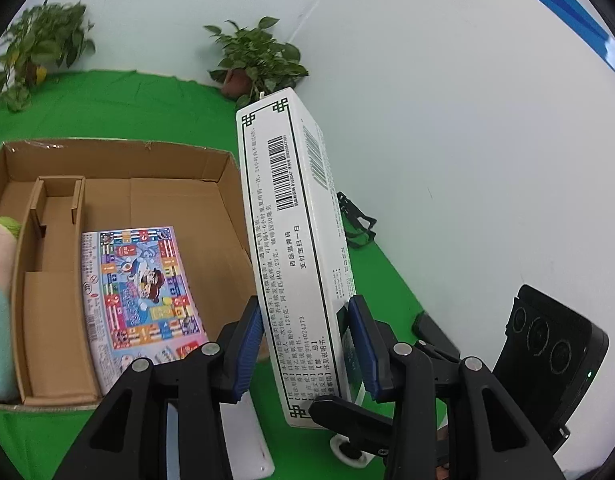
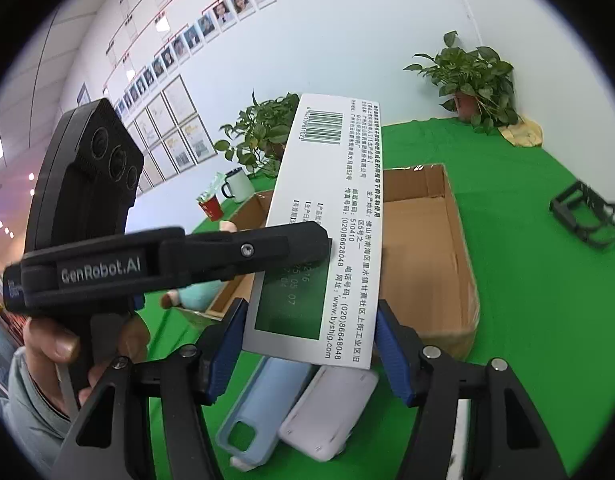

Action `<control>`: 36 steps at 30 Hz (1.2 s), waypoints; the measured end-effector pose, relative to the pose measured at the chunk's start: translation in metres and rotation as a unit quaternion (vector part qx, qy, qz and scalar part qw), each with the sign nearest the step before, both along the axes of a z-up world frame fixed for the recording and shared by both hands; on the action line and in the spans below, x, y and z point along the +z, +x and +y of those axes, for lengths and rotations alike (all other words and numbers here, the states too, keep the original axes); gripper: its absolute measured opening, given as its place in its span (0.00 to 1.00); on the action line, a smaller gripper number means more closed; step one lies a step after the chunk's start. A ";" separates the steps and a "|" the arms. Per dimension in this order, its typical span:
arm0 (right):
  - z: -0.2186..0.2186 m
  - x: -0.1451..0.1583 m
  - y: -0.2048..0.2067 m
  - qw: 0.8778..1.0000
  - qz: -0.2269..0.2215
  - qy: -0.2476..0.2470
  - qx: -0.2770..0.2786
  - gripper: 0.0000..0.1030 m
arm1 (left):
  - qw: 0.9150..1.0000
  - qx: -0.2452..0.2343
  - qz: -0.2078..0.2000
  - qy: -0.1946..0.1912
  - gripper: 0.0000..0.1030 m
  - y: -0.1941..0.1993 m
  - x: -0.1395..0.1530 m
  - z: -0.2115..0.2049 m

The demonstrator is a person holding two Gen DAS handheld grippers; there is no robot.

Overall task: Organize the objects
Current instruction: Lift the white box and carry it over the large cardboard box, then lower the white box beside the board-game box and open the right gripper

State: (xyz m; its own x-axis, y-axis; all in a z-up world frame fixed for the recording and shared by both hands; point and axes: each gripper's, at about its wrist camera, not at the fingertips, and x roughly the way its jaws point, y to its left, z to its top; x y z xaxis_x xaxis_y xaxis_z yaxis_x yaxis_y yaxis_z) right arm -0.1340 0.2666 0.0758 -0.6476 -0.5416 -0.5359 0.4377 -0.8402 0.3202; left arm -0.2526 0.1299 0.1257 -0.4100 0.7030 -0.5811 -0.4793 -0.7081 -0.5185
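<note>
A green-covered worktop (image 1: 119, 104) sits against a white wall, with potted plants (image 1: 255, 60) at its far edge. The left tongs (image 1: 309, 344) and right tongs (image 2: 307, 344) both clamp the same white medicine box (image 1: 291, 240), held raised above the worktop. An open cardboard box (image 1: 119, 216) lies left of the left tongs. Two phone cases (image 2: 295, 408) lie beneath the right tongs.

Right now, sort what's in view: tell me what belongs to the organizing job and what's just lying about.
Job:
- white medicine box, gripped by both the left gripper and right gripper
- cardboard box
- colourful game box inside it
- blue phone case
- white phone case

Lying about:
- potted plants
- mugs
- black rack
</note>
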 end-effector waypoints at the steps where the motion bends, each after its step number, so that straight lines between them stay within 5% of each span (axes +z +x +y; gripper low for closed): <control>1: 0.000 0.001 -0.008 1.000 -0.004 0.005 0.002 0.60 | 1.000 0.003 -0.004 0.000 0.39 -0.009 -0.002 0.002; 9: 0.003 -0.021 -0.067 0.997 -0.078 0.007 0.017 0.60 | 0.996 0.018 -0.082 -0.004 0.39 -0.074 -0.043 0.014; 21: 0.005 -0.074 -0.107 0.984 -0.174 0.034 0.029 0.60 | 0.985 0.031 -0.171 -0.002 0.39 -0.111 -0.123 0.020; 30: -0.009 -0.079 -0.116 0.979 -0.185 0.091 0.011 0.60 | 0.981 0.037 -0.191 -0.008 0.43 -0.112 -0.136 0.019; 36: -0.016 -0.083 -0.118 0.975 -0.188 0.119 -0.004 0.60 | 0.981 0.054 -0.182 -0.027 0.57 -0.106 -0.127 0.004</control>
